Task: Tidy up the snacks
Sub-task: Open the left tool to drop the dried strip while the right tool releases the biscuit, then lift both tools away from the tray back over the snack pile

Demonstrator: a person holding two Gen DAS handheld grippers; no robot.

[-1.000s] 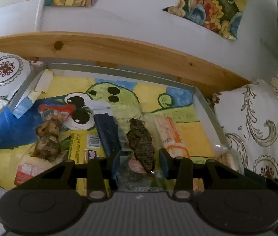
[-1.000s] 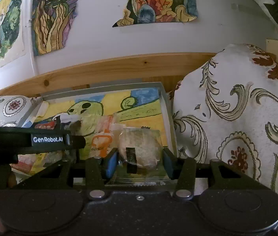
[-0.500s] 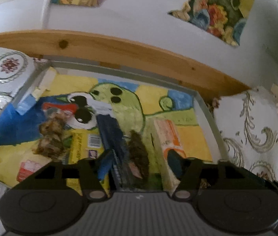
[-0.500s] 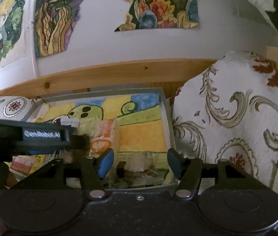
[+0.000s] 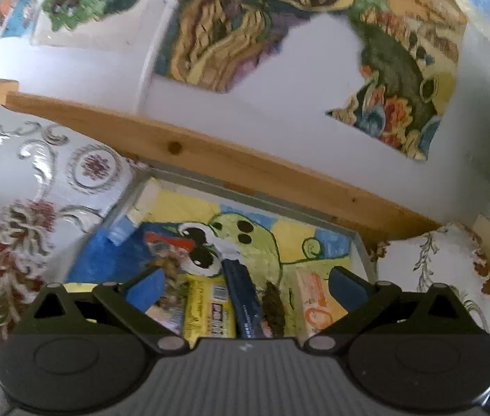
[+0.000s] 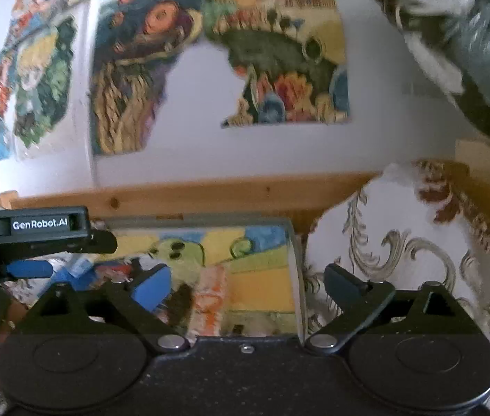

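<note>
Left gripper (image 5: 245,282): jaws spread wide, empty (above the snacks)
Right gripper (image 6: 246,286): spread, empty
Tray (image 5: 361,242): orange packet (image 5: 314,298) at 3 o'clock of dark snack (image 5: 274,303)

One tray (image 5: 361,242) at lower centre holds five snack packs in a row — clear bag (image 5: 166,270), yellow pack (image 5: 206,306), navy bar (image 5: 243,298), dark jerky (image 5: 274,303), orange wrapper (image 5: 314,303) — flanked by two patterned cushions (image 5: 33,187).

A yellow packet (image 5: 209,306), a navy bar (image 5: 243,298) and an orange-and-white pack (image 5: 316,303) lie on the frog-painted tray (image 5: 357,242).
</note>
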